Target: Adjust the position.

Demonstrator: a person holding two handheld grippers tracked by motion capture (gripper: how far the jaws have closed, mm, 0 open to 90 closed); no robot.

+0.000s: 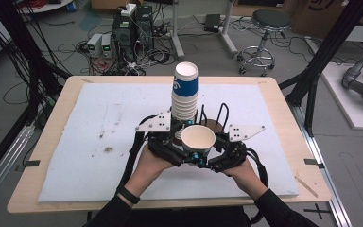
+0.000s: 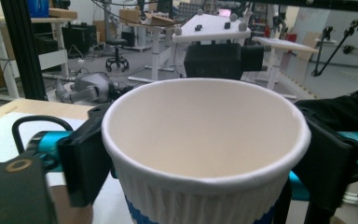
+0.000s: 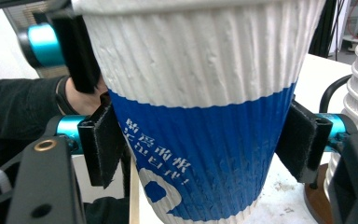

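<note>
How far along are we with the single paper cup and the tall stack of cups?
Done: one white-and-blue ribbed paper cup is apart from the tall stack of matching cups, held upright and empty. In hand: the right gripper has its jaws against the cup's blue band; the left gripper has its jaws beside the rim. Left: setting the cup down on the white foam mat.

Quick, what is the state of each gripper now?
Left gripper: jaws stand either side of the paper cup; whether they press it cannot be told.
Right gripper: jaws closed on the same cup.
</note>
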